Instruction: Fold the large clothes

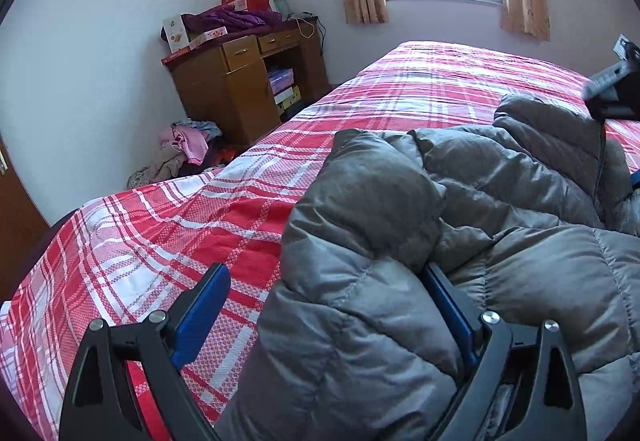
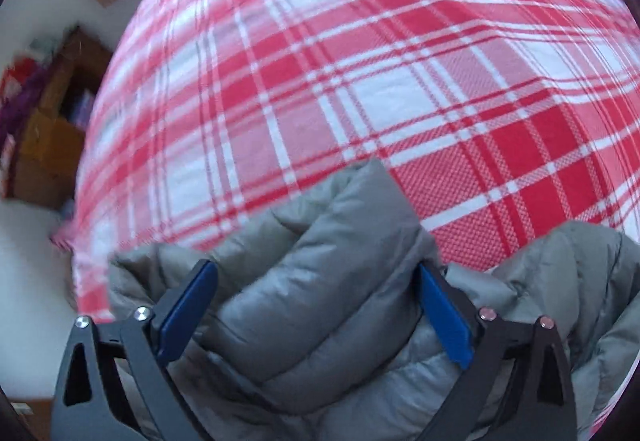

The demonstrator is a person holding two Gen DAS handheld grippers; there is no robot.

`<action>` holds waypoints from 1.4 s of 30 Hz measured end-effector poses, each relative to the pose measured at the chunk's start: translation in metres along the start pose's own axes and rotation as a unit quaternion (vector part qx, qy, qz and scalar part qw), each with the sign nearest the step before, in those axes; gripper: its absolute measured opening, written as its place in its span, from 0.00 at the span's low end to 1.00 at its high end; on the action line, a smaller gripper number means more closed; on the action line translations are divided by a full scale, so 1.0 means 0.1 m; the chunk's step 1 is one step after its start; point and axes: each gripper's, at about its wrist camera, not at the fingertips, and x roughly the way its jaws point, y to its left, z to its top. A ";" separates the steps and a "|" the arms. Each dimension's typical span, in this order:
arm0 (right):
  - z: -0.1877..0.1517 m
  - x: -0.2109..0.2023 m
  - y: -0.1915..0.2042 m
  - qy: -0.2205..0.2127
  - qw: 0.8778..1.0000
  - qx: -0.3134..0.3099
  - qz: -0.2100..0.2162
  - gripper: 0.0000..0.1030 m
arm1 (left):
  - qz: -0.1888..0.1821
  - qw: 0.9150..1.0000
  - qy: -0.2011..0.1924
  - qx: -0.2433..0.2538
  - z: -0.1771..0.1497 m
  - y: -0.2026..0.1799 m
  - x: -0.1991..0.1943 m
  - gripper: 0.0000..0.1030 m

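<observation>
Lying puffed on bed: jacket | straddling jacket edge, spread: left gripper, right gripper | showing bare plaid left, far

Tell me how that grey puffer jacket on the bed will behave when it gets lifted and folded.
The grey puffer jacket looks floppy: it already slumps in soft bulges on the plaid bedspread, so it will likely sag from any grip. Its puffy quilted panels suggest light weight but springy bulk, so folds may pop open. The sheen in the right wrist view hints at slippery fabric.
</observation>
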 end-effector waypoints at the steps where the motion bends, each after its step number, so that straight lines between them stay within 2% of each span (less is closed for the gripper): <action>1: -0.03 -0.01 -0.01 0.002 1.000 -0.011 -0.006 0.70 | -0.002 1.000 0.001 -0.002 0.00 0.00 0.00 0.92; 2: -0.07 -0.07 -0.04 0.000 1.000 -0.020 -0.014 0.58 | -0.005 1.000 0.003 -0.005 0.00 0.01 0.01 0.92; 3: -0.09 -0.12 -0.08 -0.002 1.000 -0.021 -0.017 0.37 | -0.007 1.000 0.004 -0.006 0.00 0.01 0.01 0.92; 4: -0.12 -0.19 -0.15 -0.003 1.000 -0.021 -0.012 0.31 | -0.008 1.000 0.005 -0.007 0.01 0.02 0.01 0.92; 6: -0.20 -0.33 -0.36 -0.004 1.000 -0.018 0.017 0.24 | -0.009 1.000 0.007 -0.007 0.01 0.02 0.03 0.92; 9: -0.41 -0.49 -0.66 -0.012 0.999 -0.019 0.037 0.17 | -0.011 1.000 0.009 -0.008 0.01 0.03 0.04 0.92; 12: -0.67 -0.52 -0.98 -0.022 0.998 -0.012 0.052 0.15 | -0.020 1.000 0.015 -0.006 0.02 0.03 0.06 0.92; 15: -0.90 -0.46 -1.11 -0.058 0.996 -0.035 0.057 0.12 | -0.048 0.998 0.030 -0.009 0.03 0.05 0.10 0.92; 18: -1.15 -0.46 -1.08 -0.144 0.983 -0.105 0.052 0.12 | -0.100 0.994 0.054 0.001 0.06 0.07 0.10 0.92; 19: -1.24 -0.46 -1.05 -0.171 0.975 -0.132 0.040 0.13 | -0.104 0.993 0.058 0.014 0.10 0.06 0.05 0.92; 21: -1.32 -0.49 -1.04 -0.188 0.970 -0.148 0.032 0.14 | -0.117 0.992 0.047 0.025 0.26 0.04 -0.12 0.92; 23: -1.31 -0.49 -1.06 -0.190 0.970 -0.144 0.040 0.14 | -0.153 0.988 0.022 0.018 0.52 -0.01 -0.34 0.92; 25: -1.31 -0.49 -1.08 -0.195 0.970 -0.139 0.049 0.15 | -0.171 0.985 -0.017 0.024 0.86 -0.20 -0.56 0.92; 27: -1.33 -0.51 -1.10 -0.204 0.968 -0.136 0.053 0.16 | -0.187 0.981 -0.033 0.042 1.14 -0.48 -0.63 0.92; 29: -1.34 -0.52 -1.12 -0.211 0.967 -0.136 0.052 0.16 | -0.211 0.976 -0.010 0.050 1.35 -0.78 -0.52 0.92; 31: -1.33 -0.50 -1.09 -0.213 0.966 -0.137 0.048 0.16 | -0.223 0.973 0.032 0.042 1.52 -1.07 -0.27 0.92; 34: -1.34 -0.51 -1.09 -0.216 0.966 -0.138 0.049 0.16 | -0.217 0.969 0.118 0.008 1.53 -1.33 0.18 0.92; 36: -1.35 -0.51 -1.11 -0.217 0.965 -0.135 0.053 0.16 | -0.203 0.966 0.159 -0.014 1.45 -1.38 0.40 0.92; 37: -1.35 -0.51 -1.12 -0.217 0.965 -0.134 0.056 0.16 | -0.199 0.966 0.166 -0.021 1.39 -1.38 0.44 0.90; 38: -1.36 -0.51 -1.14 -0.216 0.966 -0.132 0.059 0.16 | -0.196 0.967 0.164 -0.025 1.33 -1.36 0.44 0.77; 39: -1.36 -0.51 -1.14 -0.216 0.966 -0.131 0.061 0.16 | -0.196 0.967 0.159 -0.022 1.29 -1.33 0.43 0.56; 40: -1.36 -0.51 -1.15 -0.216 0.966 -0.130 0.062 0.16 | -0.193 0.968 0.162 -0.012 1.27 -1.32 0.43 0.42; 41: -1.35 -0.50 -1.15 -0.215 0.966 -0.129 0.064 0.16 | -0.189 0.967 0.169 0.000 1.22 -1.30 0.42 0.24; 42: -1.35 -0.50 -1.16 -0.215 0.966 -0.129 0.065 0.16 | -0.188 0.967 0.173 0.002 1.18 -1.25 0.39 0.21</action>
